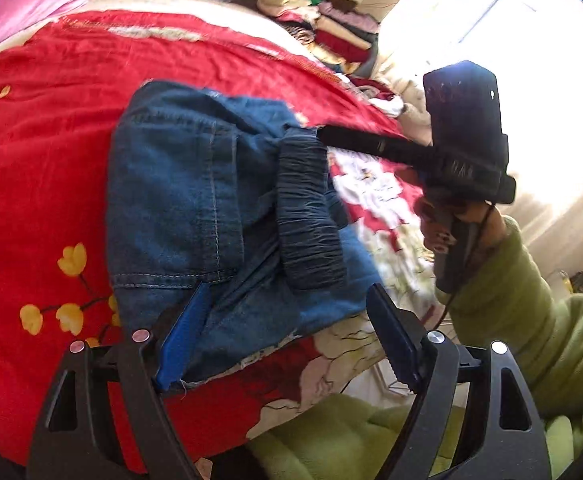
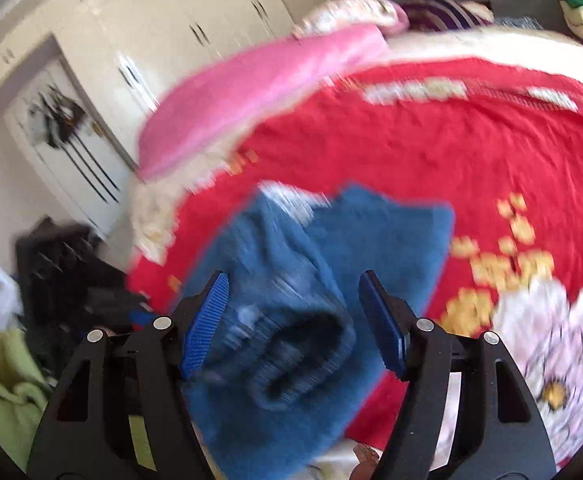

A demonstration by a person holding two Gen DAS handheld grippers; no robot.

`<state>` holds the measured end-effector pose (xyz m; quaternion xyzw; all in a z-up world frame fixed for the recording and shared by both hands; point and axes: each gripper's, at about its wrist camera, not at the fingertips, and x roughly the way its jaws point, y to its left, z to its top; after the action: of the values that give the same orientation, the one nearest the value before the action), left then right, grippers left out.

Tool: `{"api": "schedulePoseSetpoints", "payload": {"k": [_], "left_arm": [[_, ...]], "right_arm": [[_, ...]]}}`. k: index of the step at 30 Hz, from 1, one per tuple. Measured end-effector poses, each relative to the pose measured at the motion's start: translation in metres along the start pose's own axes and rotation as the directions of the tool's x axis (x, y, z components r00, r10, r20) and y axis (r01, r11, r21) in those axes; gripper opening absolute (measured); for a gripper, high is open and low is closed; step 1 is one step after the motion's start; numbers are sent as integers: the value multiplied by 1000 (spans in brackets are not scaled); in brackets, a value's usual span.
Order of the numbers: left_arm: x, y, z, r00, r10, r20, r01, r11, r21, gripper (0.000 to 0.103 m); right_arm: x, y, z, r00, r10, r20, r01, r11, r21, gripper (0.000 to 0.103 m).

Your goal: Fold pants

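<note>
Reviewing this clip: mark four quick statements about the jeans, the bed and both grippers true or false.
1. The jeans lie folded on a red floral bedspread. True.
2. The left gripper is clamped shut on them. False: its jaws stand open around the near edge.
3. The right gripper holds a pink pillow. False: it is open, the dark ribbed cuff between its fingers.
4. The person wears a green sleeve. True.

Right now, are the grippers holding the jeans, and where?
Neither one holds them. The folded jeans lie on the red bedspread. The left gripper and right gripper both stand open around them, pads not pressing the denim.
</note>
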<state>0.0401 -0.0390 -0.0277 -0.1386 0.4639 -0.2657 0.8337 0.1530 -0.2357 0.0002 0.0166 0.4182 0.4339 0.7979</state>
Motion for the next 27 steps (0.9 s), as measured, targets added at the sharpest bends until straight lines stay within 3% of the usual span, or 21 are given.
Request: {"api": "schedulePoseSetpoints", "payload": {"k": [2, 3, 6, 9, 10, 12, 15, 19, 20, 22, 24, 27], "left_arm": [[1, 3, 0, 1000, 18, -2, -18, 1000, -1, 78], [-1, 3, -1, 1000, 30, 0, -30, 1000, 1, 78], [-10, -2, -1, 998, 61, 28, -62, 998, 25, 78], [-34, 1, 4, 991, 81, 110, -85, 996, 37, 74], [-40, 2, 6, 986, 105, 131, -110, 993, 32, 68], [-44, 6, 12, 970, 199, 139, -203, 979, 12, 34], [-36, 12, 15, 964, 241, 109, -241, 970, -8, 23], [-19, -2, 6, 964, 259, 62, -264, 961, 83, 14], [-14, -4, 4, 961, 272, 53, -276, 955, 105, 14], [-8, -4, -2, 955, 295, 38, -297, 946, 130, 14], [-8, 0, -3, 958, 286, 37, -288, 951, 116, 14], [-13, 0, -1, 958, 282, 53, -286, 952, 110, 14]], "right_arm": [[17, -6, -8, 992, -95, -88, 95, 995, -9, 55], [19, -9, -12, 990, -102, -94, 102, 995, -13, 55], [10, -5, -9, 993, -95, -70, 93, 995, -21, 55], [-12, 6, 5, 996, -86, 8, 86, 993, -81, 56], [-15, 10, 10, 996, -89, 16, 90, 991, -97, 56], [-11, 17, 21, 996, -85, 7, 86, 987, -136, 56], [11, 29, 38, 996, -82, -39, 73, 978, -194, 55], [47, 35, 52, 988, -89, -130, 57, 970, -237, 51], [58, 36, 51, 981, -91, -173, 45, 966, -254, 48], [76, 39, 45, 967, -103, -235, 29, 953, -301, 29], [84, 48, 38, 961, -128, -245, 36, 936, -351, 10], [78, 70, 44, 967, -172, -186, 84, 911, -405, 4]]}}
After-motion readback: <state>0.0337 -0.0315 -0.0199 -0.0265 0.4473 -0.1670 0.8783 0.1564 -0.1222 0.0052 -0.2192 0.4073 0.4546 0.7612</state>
